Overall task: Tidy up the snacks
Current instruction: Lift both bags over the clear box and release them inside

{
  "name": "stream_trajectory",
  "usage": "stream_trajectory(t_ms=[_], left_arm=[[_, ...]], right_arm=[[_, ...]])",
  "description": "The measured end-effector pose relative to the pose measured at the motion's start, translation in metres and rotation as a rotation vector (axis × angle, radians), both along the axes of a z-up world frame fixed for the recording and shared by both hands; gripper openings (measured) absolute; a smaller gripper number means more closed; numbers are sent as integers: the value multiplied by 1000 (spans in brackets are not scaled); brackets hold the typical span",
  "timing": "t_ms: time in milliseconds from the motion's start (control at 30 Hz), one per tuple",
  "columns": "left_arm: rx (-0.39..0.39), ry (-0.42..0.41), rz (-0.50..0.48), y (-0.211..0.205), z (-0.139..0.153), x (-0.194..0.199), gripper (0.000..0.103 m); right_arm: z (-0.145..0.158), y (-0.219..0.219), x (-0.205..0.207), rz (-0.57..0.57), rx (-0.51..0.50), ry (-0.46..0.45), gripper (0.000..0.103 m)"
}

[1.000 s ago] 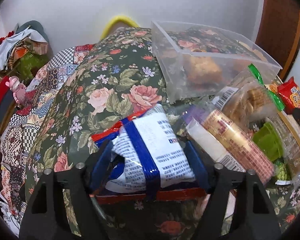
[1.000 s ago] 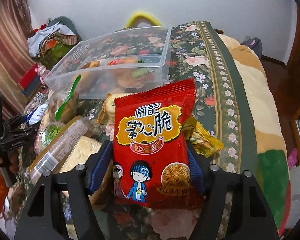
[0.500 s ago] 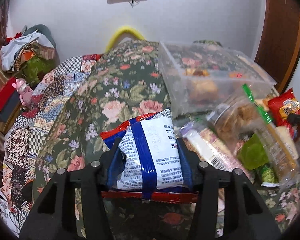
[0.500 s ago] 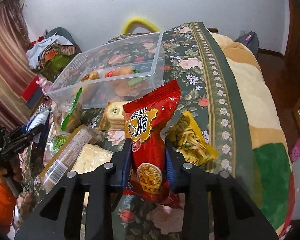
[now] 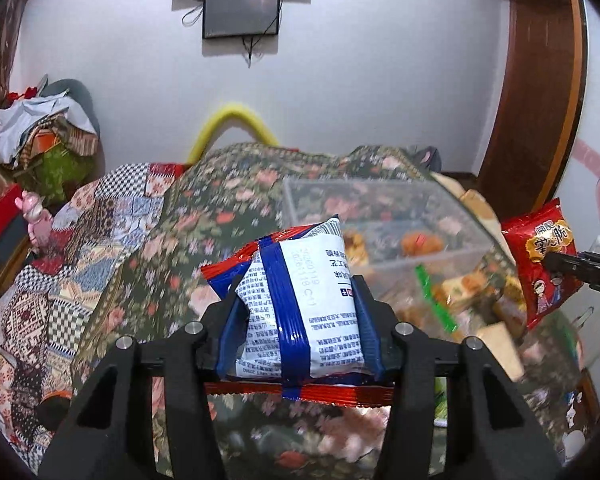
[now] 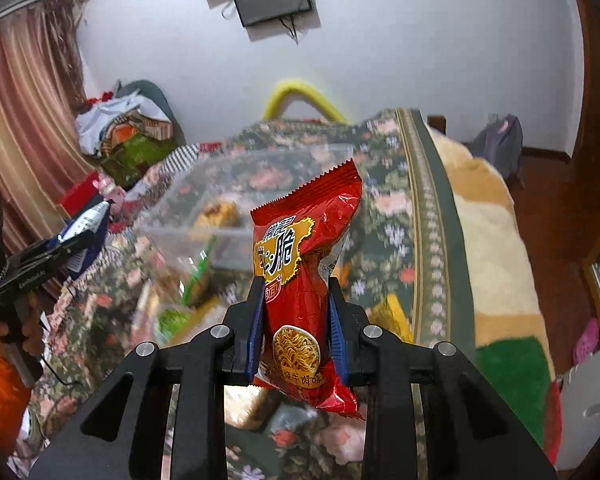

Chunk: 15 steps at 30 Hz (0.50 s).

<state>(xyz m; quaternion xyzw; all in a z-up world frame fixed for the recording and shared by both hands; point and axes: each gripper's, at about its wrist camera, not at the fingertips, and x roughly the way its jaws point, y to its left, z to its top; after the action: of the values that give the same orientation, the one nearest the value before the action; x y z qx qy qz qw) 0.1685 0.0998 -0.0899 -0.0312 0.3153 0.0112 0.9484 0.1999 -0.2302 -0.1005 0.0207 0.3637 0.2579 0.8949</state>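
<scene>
My left gripper is shut on a white and blue snack packet with red sealed ends, held up above the floral bedspread. My right gripper is shut on a red noodle-snack packet, squeezed narrow between the blue pads and standing upright. Beyond both packets lies a clear plastic bin with a few snacks in it. In the left wrist view the red packet shows at the right edge. The right wrist view has the white packet at its left edge, with a person's hand under it.
Several loose snack packets lie on the bedspread in front of the bin, blurred. A heap of clothes sits at the back left. The bed's right edge drops to a wooden floor. A screen hangs on the wall.
Both grippers closed on their packets and lifted them off the bedspread. The red packet got squeezed narrow. Both views tipped up, showing more wall and the bin from higher.
</scene>
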Motion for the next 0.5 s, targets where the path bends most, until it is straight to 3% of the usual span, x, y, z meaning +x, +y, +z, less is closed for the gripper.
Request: stream_trajectory(t_ms=[500], left_arm=[[-20, -53, -30, -20, 25, 56, 50]], right_arm=[[32, 38, 37, 11, 78, -124, 26]])
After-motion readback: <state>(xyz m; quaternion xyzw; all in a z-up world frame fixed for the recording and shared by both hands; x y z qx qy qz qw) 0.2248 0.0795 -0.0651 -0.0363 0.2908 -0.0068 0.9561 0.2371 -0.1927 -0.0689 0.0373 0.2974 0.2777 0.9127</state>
